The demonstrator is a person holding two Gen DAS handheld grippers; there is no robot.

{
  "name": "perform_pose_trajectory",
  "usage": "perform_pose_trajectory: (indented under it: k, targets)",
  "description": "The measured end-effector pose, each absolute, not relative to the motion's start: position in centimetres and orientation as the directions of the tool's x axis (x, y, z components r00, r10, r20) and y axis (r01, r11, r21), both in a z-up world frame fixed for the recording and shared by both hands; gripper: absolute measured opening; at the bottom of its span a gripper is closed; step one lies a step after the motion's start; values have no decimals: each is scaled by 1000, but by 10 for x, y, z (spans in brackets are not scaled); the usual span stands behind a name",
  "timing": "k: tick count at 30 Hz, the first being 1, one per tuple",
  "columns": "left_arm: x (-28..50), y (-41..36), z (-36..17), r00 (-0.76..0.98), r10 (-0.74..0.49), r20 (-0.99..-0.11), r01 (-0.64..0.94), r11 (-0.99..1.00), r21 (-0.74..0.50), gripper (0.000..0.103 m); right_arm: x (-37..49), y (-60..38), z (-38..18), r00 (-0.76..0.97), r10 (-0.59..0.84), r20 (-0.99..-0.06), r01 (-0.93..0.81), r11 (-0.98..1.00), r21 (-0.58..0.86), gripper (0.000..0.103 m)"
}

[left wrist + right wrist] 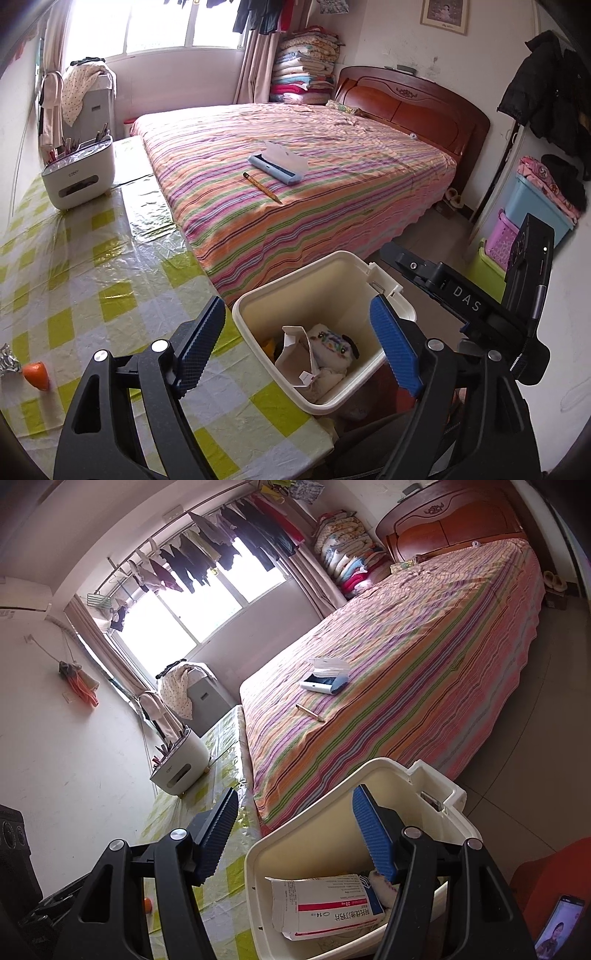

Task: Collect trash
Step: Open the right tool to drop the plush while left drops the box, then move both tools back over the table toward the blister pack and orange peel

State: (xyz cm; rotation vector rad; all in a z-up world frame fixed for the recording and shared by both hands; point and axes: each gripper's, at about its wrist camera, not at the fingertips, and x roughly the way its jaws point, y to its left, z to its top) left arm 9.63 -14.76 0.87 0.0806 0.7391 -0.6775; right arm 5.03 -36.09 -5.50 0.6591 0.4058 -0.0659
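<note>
A cream plastic trash bin (255,295) stands beside the checkered table, open at the top. Inside lie a white medicine carton (295,350) and a crumpled white wrapper with coloured print (332,341). The bin also shows in the right wrist view (388,764), with the carton (325,904) in it. My left gripper (295,341) is open and empty above the bin's mouth. My right gripper (295,836) is open and empty over the bin's rim. An orange scrap (36,374) and a piece of crumpled foil (8,362) lie on the table at the left.
The table (92,258) has a yellow-checked cover and a white utensil holder (79,171) at its far end. A striped bed (295,166) carries a blue pencil case (277,164) and a pencil (262,187). Storage bins (532,210) stand at the right wall. A phone (559,928) lies lower right.
</note>
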Motion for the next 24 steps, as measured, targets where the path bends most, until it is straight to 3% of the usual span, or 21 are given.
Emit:
perform_pose_trajectory:
  k: [24]
  targets:
    - [112, -53, 17, 601, -450, -660, 480, 864, -152, 80, 80, -286, -43, 895, 192, -403, 40, 865, 501, 63]
